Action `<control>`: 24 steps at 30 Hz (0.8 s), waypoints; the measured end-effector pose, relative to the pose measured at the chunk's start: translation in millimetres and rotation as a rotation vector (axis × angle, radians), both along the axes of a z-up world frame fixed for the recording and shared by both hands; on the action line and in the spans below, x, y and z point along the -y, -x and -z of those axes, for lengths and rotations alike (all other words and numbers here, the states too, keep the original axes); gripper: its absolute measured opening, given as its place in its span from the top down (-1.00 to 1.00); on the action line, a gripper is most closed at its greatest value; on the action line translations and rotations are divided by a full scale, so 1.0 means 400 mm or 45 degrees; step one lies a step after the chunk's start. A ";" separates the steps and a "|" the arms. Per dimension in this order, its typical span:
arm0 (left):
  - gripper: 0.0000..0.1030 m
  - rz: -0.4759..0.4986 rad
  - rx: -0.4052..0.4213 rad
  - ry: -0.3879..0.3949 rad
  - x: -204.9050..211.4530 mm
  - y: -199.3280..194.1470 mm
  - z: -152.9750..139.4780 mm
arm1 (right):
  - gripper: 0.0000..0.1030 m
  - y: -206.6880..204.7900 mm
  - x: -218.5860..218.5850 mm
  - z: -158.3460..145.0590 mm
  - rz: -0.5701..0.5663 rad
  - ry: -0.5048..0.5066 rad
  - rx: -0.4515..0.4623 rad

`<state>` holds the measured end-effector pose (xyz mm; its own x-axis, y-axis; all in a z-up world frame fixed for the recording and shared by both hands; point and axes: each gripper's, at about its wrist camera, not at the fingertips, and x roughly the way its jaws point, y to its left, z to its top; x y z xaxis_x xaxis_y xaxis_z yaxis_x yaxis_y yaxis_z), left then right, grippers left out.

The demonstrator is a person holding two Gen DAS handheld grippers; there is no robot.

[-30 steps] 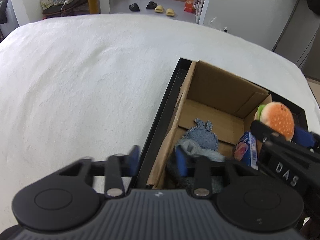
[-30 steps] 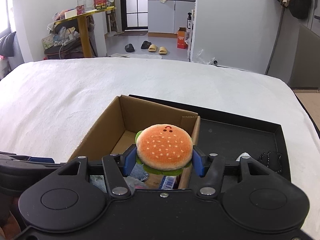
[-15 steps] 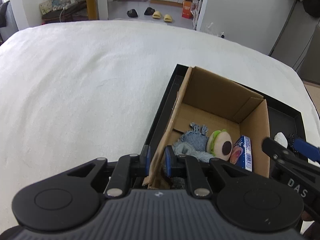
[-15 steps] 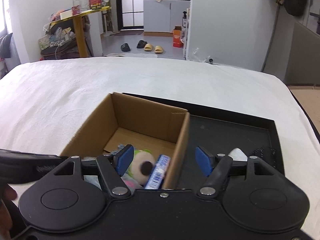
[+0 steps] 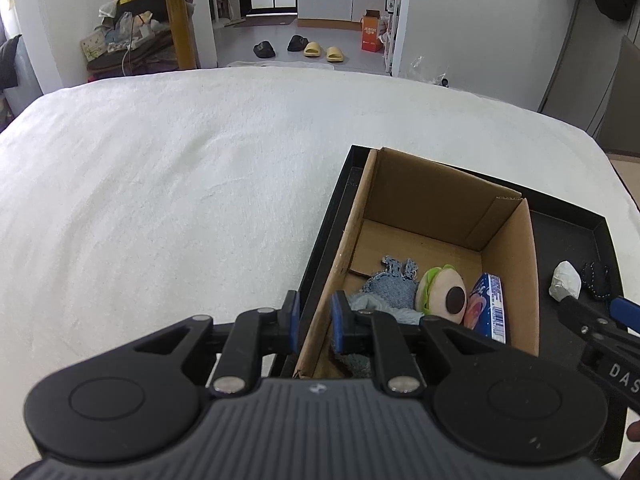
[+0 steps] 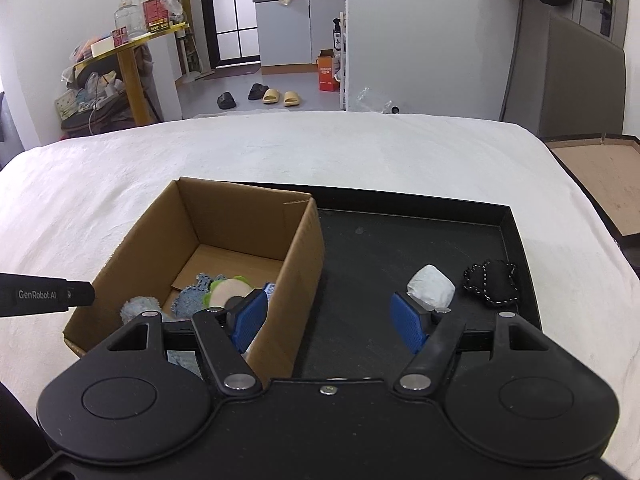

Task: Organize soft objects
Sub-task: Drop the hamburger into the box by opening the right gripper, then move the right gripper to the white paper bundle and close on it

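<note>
The burger (image 5: pixel 440 290) now lies in the box (image 5: pixel 516 264) – right tongs (image 6: pixel 330 320) released, gaping – left tongs (image 5: pixel 314 322) pinching its wall.

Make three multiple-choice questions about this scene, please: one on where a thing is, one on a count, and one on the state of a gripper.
1. Where does the burger toy lie?
A. On the white bedcover
B. Inside the cardboard box
C. On the bare black tray

2. How many loose things lie on the tray outside the box?
A. None
B. Two
C. Four

3. How does the right gripper stand?
A. Open, holding nothing
B. Shut on the burger toy
C. Shut on the box wall

Answers:
1. B, the toy lies on its side on the box floor, beside a blue packet and a denim piece.
2. B, only a white wad and a black pouch lie there.
3. A, its blue pads are wide apart with nothing between them; the left gripper is the one that pinches the box wall.
</note>
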<state>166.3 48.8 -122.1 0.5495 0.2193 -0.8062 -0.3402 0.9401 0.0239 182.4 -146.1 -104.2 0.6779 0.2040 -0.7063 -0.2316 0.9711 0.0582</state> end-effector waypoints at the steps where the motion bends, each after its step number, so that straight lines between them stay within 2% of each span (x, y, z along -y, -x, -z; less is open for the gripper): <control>1: 0.66 0.000 -0.001 -0.007 0.001 -0.001 0.000 | -0.32 0.000 0.007 0.002 0.006 -0.006 -0.001; 10: 0.59 0.019 -0.026 -0.089 0.030 -0.010 0.001 | -0.34 -0.012 0.057 0.022 0.047 -0.037 -0.016; 13: 0.43 0.015 -0.030 -0.116 0.039 -0.011 0.001 | -0.36 -0.016 0.074 0.031 0.062 -0.051 -0.019; 15: 0.20 0.019 -0.024 -0.127 0.044 -0.010 -0.001 | -0.41 -0.018 0.086 0.037 0.074 -0.059 -0.016; 18: 0.03 0.029 -0.001 -0.151 0.052 -0.005 -0.008 | -0.43 -0.023 0.106 0.050 0.095 -0.074 -0.019; 24: -0.08 0.042 0.003 -0.246 0.080 -0.009 -0.010 | -0.46 -0.027 0.145 0.080 0.131 -0.101 -0.023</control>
<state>170.0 16.7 -118.2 0.5604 0.3521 -0.7496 -0.3097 0.9286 0.2046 193.1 -204.2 -136.4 0.6856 0.1893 -0.7029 -0.1289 0.9819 0.1387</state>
